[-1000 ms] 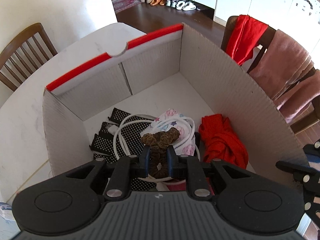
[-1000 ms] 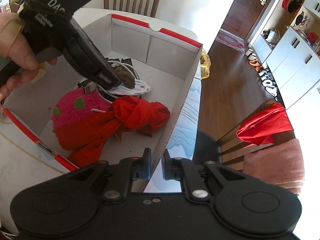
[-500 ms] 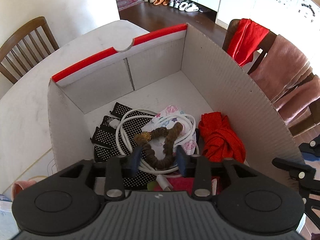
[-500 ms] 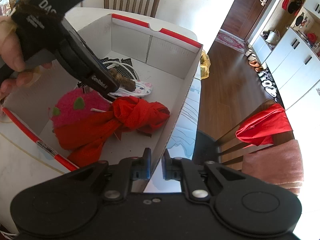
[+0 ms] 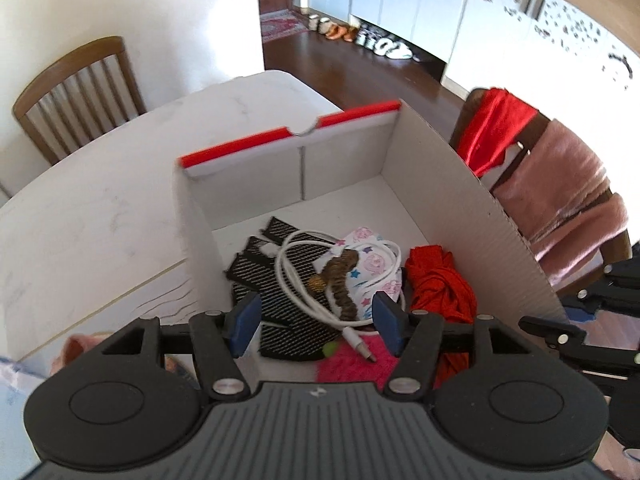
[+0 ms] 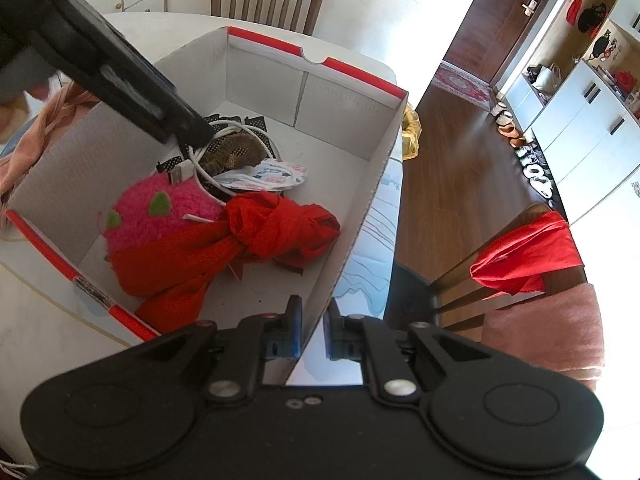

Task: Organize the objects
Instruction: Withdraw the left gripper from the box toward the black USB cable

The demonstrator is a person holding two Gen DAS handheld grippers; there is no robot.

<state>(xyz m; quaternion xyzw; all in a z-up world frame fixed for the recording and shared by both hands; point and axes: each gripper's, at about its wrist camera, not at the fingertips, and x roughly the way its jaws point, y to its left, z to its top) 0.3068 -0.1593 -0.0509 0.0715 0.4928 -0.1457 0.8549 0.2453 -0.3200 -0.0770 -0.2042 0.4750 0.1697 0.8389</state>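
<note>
The brown scrunchie (image 5: 340, 280) has dropped into the box (image 5: 460, 184); left tongs (image 5: 316, 316) are opening, empty. Right tongs (image 6: 311, 330) pinch the box wall; lift clear.

Sunlit wooden floor (image 6: 460, 168), white cabinets (image 5: 400, 0)
</note>
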